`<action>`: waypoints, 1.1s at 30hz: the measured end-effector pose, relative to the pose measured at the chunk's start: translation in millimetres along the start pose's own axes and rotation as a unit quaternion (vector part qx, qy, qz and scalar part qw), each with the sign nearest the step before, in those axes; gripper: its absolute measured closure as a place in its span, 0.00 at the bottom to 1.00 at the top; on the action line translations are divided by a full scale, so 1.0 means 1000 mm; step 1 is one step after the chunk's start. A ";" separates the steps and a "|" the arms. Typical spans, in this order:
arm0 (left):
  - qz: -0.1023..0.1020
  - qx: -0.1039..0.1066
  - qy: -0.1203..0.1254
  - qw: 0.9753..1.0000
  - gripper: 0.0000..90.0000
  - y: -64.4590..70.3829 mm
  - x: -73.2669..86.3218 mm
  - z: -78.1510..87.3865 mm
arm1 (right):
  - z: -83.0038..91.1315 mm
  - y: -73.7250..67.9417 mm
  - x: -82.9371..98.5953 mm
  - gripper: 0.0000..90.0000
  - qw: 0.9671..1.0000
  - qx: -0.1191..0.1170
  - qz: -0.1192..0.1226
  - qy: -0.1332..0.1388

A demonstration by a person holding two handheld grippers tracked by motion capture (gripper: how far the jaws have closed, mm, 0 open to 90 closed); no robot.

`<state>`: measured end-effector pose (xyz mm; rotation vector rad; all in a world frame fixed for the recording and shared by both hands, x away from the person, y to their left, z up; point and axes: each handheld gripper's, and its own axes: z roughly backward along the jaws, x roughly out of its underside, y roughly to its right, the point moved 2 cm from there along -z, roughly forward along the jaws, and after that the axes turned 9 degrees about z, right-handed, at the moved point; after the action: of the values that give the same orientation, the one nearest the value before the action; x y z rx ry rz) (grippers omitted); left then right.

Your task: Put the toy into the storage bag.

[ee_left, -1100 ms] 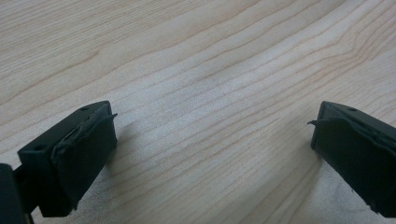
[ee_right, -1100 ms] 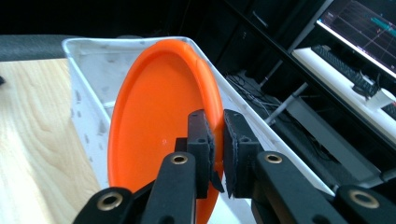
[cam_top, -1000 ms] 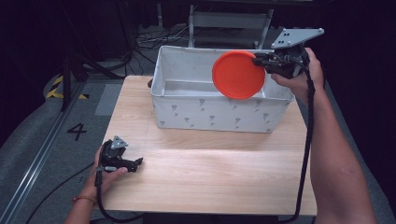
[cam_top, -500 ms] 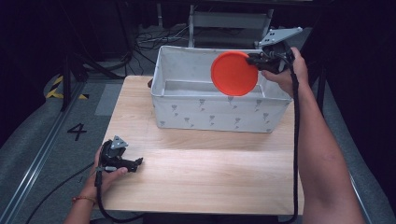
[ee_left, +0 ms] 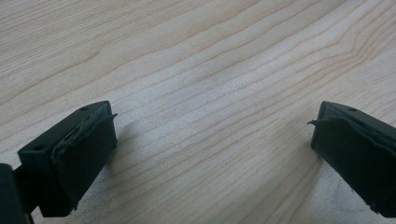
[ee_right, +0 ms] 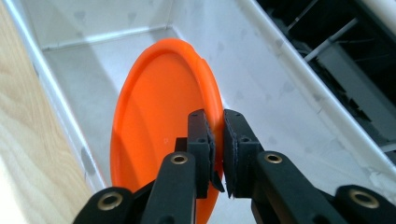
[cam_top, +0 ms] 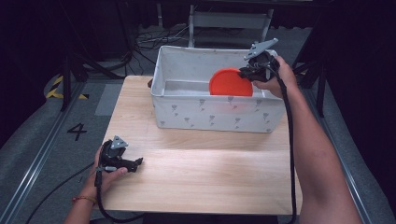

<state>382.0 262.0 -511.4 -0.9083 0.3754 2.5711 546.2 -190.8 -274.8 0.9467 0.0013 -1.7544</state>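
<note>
An orange plate (cam_top: 230,83) hangs on edge inside the white fabric bin (cam_top: 187,112), its lower part below the bin's front wall. My right gripper (cam_top: 246,73) is shut on the plate's rim at the bin's right end; in the right gripper view the jaws pinch the orange plate (ee_right: 159,135) at its edge, right gripper (ee_right: 215,135) above the bin floor. My left gripper (cam_top: 137,163) rests on the wooden table (cam_top: 201,177) near its front left corner, open, with only bare wood (ee_left: 210,107) between its jaws.
The bin stands at the back of the table and spans most of its width. Cables and a metal frame (cam_top: 229,21) lie on the dark floor behind it. A floor mark "4" (cam_top: 77,131) sits left of the table.
My right gripper has lowered the orange plate from above the bin's right rim down into the bin. The left gripper has stayed still.
</note>
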 end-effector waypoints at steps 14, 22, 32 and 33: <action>0.000 0.000 0.000 1.000 0.01 0.000 0.000 0.000 | -0.018 -0.012 0.013 0.92 0.990 -0.095 0.059 -0.090; 0.000 0.000 0.000 1.000 0.01 0.000 0.000 0.000 | -0.025 -0.016 0.019 0.91 0.979 -0.122 0.088 -0.135; 0.000 0.000 0.000 1.000 0.01 0.000 0.000 0.000 | -0.025 -0.013 0.026 0.91 0.973 -0.134 0.090 -0.166; 0.000 0.000 0.000 1.000 0.01 0.000 0.000 0.000 | -0.025 -0.013 0.027 0.91 0.972 -0.133 0.090 -0.171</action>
<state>382.0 262.1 -511.4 -0.9083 0.3753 2.5712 547.9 -196.6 -313.0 0.4296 -0.0691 -1.6769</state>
